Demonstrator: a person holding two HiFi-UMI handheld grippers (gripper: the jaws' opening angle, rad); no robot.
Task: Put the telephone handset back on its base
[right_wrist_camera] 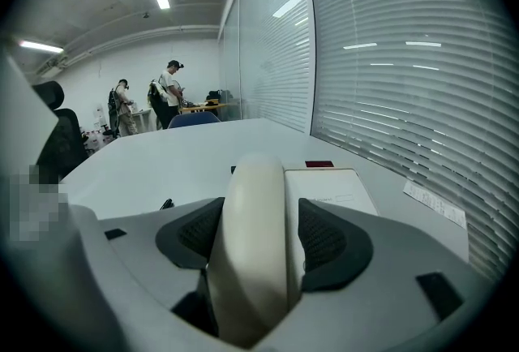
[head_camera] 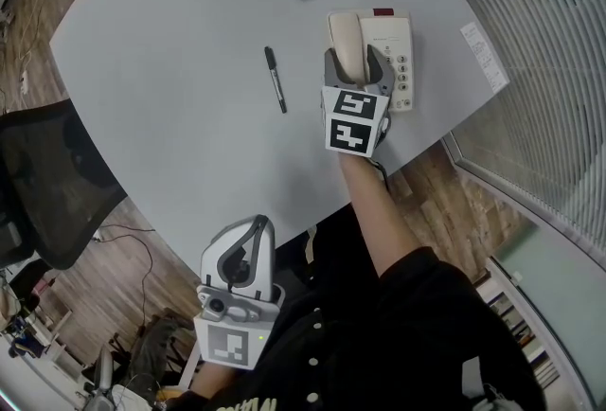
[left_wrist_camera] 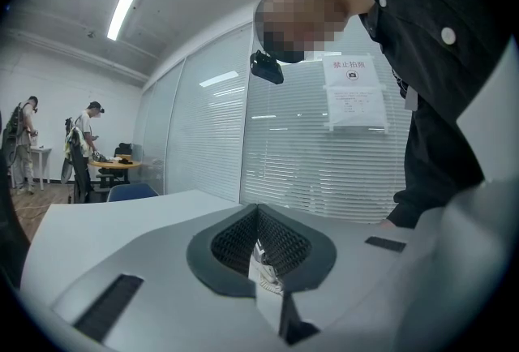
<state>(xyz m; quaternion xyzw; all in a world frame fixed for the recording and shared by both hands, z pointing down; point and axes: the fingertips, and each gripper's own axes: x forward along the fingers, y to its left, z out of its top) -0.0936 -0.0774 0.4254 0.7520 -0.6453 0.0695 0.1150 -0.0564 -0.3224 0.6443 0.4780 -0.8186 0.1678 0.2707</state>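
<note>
Handset (head_camera: 347,42) is seated in the cradle on the left side of the base (head_camera: 398,49), near the counter (head_camera: 189,40) edge. Right hand-held gripper (head_camera: 357,66) straddles it, jaws spread wide and pads clear of the handset, so it looks released. Left hand-held gripper (head_camera: 250,227) is closed on nothing and parked off the counter, not needed here.

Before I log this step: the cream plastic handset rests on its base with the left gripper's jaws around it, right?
No: the right gripper has its jaws around the cream plastic handset, as the head view shows. It does rest on its base.
</note>
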